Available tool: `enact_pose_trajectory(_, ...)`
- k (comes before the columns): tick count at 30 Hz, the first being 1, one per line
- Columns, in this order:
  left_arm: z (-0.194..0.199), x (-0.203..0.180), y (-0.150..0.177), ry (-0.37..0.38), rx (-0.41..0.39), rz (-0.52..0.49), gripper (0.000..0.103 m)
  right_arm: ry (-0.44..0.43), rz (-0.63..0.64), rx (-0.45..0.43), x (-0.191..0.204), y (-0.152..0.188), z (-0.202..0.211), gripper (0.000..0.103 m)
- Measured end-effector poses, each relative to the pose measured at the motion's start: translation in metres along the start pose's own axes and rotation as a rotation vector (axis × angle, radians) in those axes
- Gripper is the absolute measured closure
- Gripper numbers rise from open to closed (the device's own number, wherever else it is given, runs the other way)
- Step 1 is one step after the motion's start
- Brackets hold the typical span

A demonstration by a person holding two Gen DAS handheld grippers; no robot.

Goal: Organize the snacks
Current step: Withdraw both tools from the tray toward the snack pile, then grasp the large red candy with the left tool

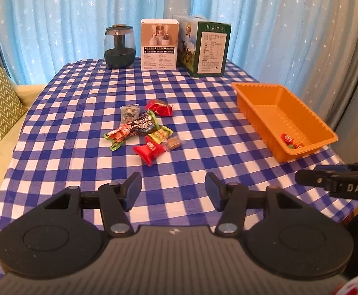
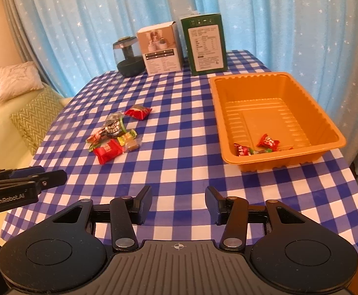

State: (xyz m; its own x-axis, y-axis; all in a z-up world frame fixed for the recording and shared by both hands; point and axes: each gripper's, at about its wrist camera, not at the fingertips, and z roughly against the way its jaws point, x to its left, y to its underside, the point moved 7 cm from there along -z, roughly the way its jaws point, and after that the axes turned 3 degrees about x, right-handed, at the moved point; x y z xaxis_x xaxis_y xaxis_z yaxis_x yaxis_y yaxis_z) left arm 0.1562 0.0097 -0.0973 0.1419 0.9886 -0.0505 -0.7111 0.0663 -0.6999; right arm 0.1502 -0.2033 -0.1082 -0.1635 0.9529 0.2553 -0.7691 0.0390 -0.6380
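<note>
Left wrist view: both the left gripper and right gripper hover spread and empty, ready to ferry the snack pile to the orange tray.

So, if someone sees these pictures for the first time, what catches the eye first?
Probably the blue-and-white checked tablecloth, then the bright orange plastic tray on its right side with a few wrapped candies inside. A loose pile of colourful wrapped snacks lies in the middle of the cloth.
</note>
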Motion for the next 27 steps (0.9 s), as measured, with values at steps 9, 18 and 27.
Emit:
enact_pose_trajectory(9, -0.036, 0.012, -0.009, -0.012, 0.026, -0.130, 0.050, -0.037, 0.010, 0.021, 0.011, -0.010, -0.031, 0.055)
enact_pose_trajectory(18, -0.089, 0.022, -0.024, 0.008, 0.046, -0.246, 0.051, -0.065, 0.033, 0.031, 0.019, -0.029, -0.083, 0.055)
enact_pose_trajectory(27, -0.143, 0.025, -0.032, 0.009, 0.059, -0.362, 0.059, -0.074, 0.057, 0.056, 0.019, -0.042, -0.134, 0.055)
